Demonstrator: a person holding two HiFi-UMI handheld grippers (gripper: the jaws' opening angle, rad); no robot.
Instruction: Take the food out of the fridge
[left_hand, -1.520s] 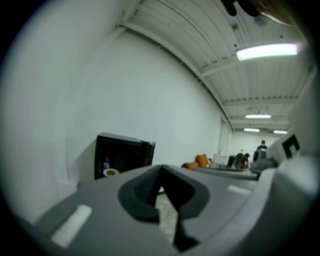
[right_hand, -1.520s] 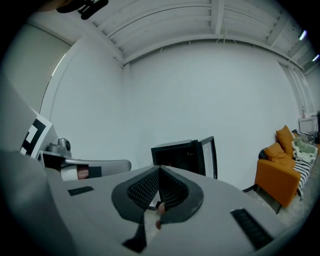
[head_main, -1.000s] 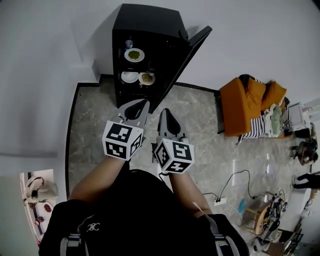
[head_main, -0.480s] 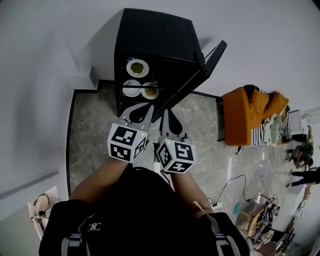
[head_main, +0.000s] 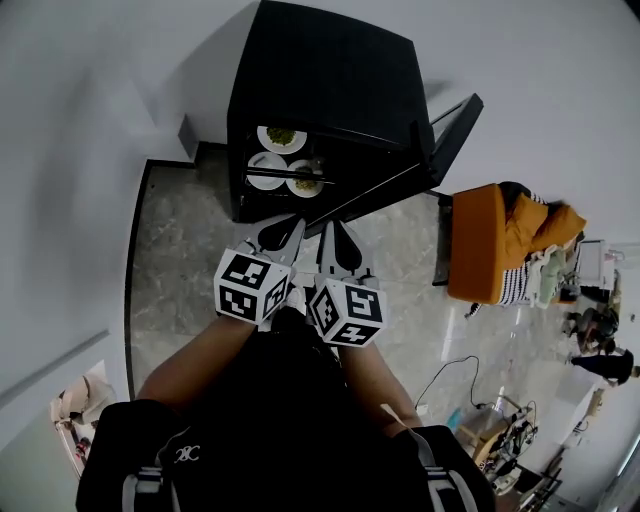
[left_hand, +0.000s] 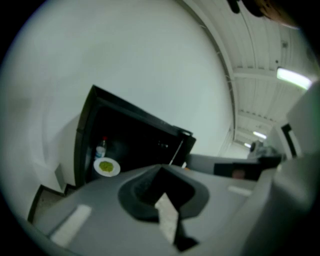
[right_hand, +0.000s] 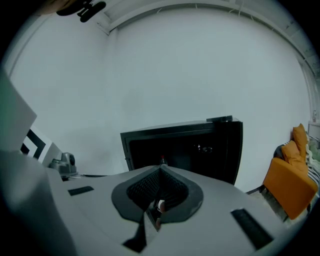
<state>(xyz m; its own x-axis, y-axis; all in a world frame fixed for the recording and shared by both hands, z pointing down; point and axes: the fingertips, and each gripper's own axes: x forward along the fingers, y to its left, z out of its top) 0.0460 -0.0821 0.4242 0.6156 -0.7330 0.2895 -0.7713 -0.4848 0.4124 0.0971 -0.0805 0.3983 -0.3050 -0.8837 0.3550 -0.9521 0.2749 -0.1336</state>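
Note:
A black fridge (head_main: 320, 90) stands against the wall with its door (head_main: 448, 140) swung open to the right. On its upper shelf sits a white plate of green food (head_main: 281, 137); the shelf below holds a white plate (head_main: 265, 171) and a plate with food (head_main: 305, 179). My left gripper (head_main: 283, 231) and right gripper (head_main: 334, 236) hang side by side just in front of the fridge, both shut and empty. The left gripper view shows the plate of green food (left_hand: 106, 167) and a bottle (left_hand: 101, 148) behind it, beyond the left gripper (left_hand: 160, 173). The right gripper (right_hand: 160, 172) faces the fridge (right_hand: 185, 145).
An orange armchair (head_main: 490, 250) with striped cloth stands to the right of the open door. Cables and a power strip (head_main: 455, 410) lie on the stone floor at the lower right. A white wall runs behind and left of the fridge.
Both grippers have moved toward the fridge, staying shut. The fridge now fills more of the head view, and its shelves lie closer to the fingertips.

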